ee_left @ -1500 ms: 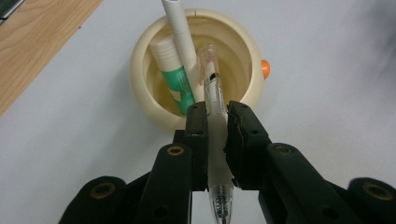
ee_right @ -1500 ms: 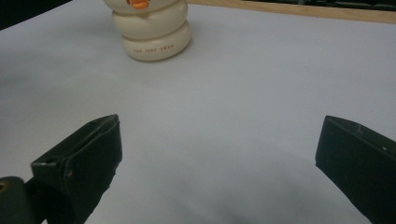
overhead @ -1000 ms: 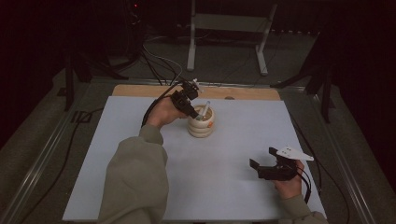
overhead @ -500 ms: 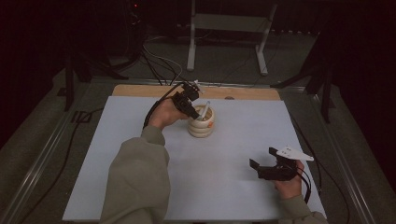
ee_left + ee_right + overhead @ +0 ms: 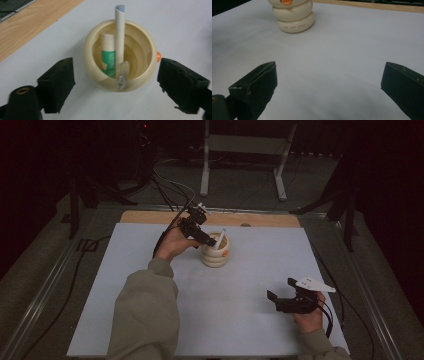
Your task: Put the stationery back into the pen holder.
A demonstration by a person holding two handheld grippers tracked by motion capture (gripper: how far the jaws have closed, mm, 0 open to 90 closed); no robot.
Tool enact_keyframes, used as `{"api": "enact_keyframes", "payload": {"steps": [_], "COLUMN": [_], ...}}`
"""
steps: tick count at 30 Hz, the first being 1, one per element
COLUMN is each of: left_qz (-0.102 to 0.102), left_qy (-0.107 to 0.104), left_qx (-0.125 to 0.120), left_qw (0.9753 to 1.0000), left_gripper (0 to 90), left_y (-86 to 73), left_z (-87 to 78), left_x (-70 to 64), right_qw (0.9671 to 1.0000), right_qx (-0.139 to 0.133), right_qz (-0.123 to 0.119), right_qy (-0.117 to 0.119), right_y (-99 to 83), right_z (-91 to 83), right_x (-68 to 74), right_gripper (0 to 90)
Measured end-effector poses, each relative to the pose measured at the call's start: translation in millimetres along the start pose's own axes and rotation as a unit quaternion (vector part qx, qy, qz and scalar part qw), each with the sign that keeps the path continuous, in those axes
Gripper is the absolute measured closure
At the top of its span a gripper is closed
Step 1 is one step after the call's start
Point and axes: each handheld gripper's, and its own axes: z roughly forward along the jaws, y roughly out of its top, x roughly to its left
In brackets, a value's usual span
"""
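The cream holder [image 5: 120, 56] stands upright toward the far middle of the white surface [image 5: 150, 285] — inside it lean a white tube [image 5: 120, 40], a green-labelled tube [image 5: 108, 58] and a clear-tipped stick [image 5: 122, 78]. The left gripper [image 5: 116, 85] hovers above it, jaws spread wide, touching nothing. The right gripper [image 5: 282, 295] — released too — rests well apart, near the surface's right edge.

Small, unreadable orange lettering on the cream holder's [image 5: 293, 21] lowest ring.
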Motion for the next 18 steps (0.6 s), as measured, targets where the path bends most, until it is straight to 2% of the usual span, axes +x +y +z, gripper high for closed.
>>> {"api": "enact_keyframes", "payload": {"steps": [3, 6, 9, 12, 15, 18], "left_qz": [-0.012, -0.012, -0.017, -0.028, -0.044, -0.048], "left_qy": [0.002, 0.015, 0.024, 0.034, 0.042, 0.050], "left_qx": [-0.018, -0.030, -0.058, -0.082, -0.113, -0.131], "left_qw": [0.9998, 0.9994, 0.9979, 0.9956, 0.9917, 0.9890], "left_gripper": [2.3, 0.6, 0.3, 0.3, 0.3, 0.3], "left_y": [-4.9, -9.5, -15.9, -24.0, -32.8, -41.5], "left_z": [-2.8, -7.3, -13.8, -19.9, -27.7, -34.8], "left_x": [5.0, 8.9, 12.6, 17.4, 22.9, 25.5], "right_qw": [1.0000, 1.0000, 1.0000, 1.0000, 1.0000, 1.0000], "right_qx": [0.000, 0.000, 0.001, 0.001, 0.001, 0.001], "right_qz": [-0.001, -0.001, 0.000, 0.000, 0.000, 0.001], "right_qy": [0.000, 0.000, 0.000, 0.000, 0.000, -0.001], "right_y": [0.0, -0.2, -0.2, -0.4, -0.4, -0.6], "right_z": [0.0, 0.3, 0.3, 0.4, 0.5, 0.7], "right_x": [0.2, 0.2, 0.5, 0.2, 0.6, 0.5], "right_gripper": [0.7, 0.7, 0.7, 0.7, 0.7, 0.7]}}
